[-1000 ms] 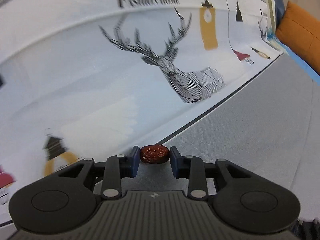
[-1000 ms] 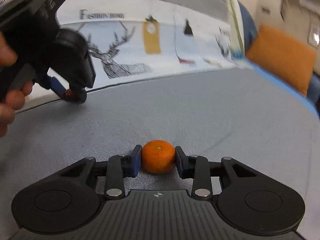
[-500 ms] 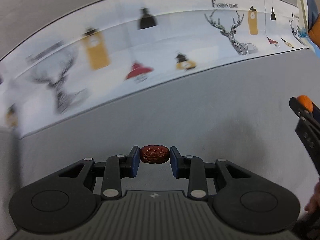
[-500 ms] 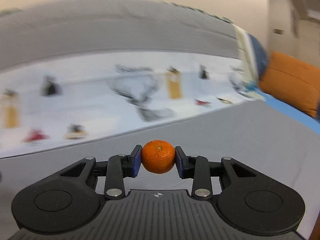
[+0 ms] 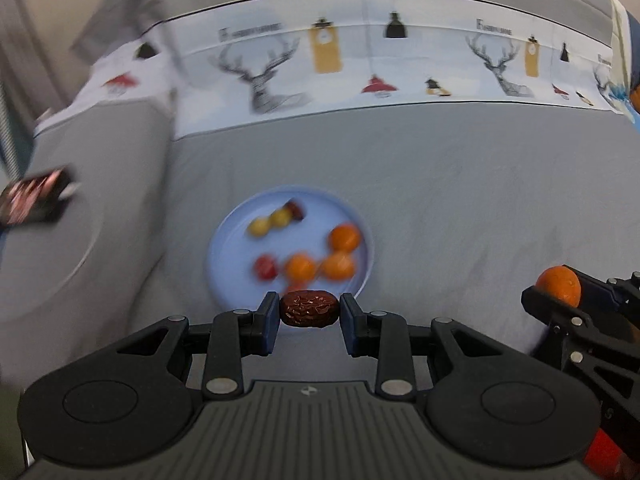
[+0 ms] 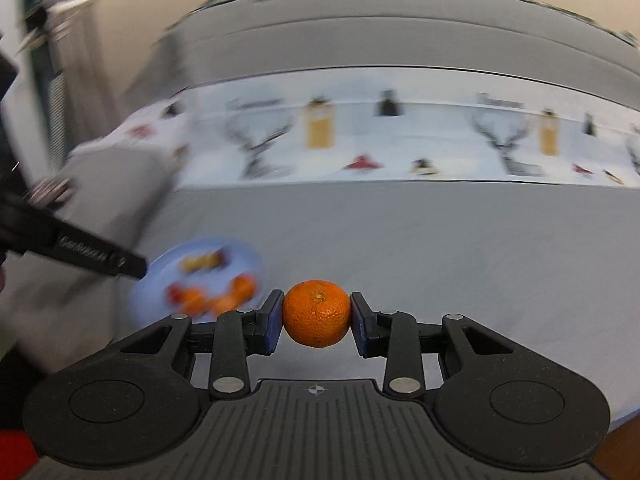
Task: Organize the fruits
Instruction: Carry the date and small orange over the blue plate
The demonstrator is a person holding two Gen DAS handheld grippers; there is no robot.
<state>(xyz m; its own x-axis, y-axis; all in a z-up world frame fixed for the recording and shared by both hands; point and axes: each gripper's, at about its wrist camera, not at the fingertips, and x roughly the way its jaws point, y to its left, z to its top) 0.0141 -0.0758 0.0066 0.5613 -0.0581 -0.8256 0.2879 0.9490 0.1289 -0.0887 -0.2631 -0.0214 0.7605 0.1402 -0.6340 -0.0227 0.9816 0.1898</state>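
From the left wrist, the left gripper (image 5: 308,312) pinches a red date (image 5: 308,309) above the near rim of a blue plate (image 5: 224,248) of blurred fruit on a grey sofa (image 5: 460,200), while from the right wrist the right gripper (image 6: 317,316) clamps a tangerine (image 6: 317,313), the plate (image 6: 160,276) left of it partly hidden by the other gripper's arm (image 6: 80,254).

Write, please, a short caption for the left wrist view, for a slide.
Left gripper holds a red date near a blue plate of fruit on a grey sofa.
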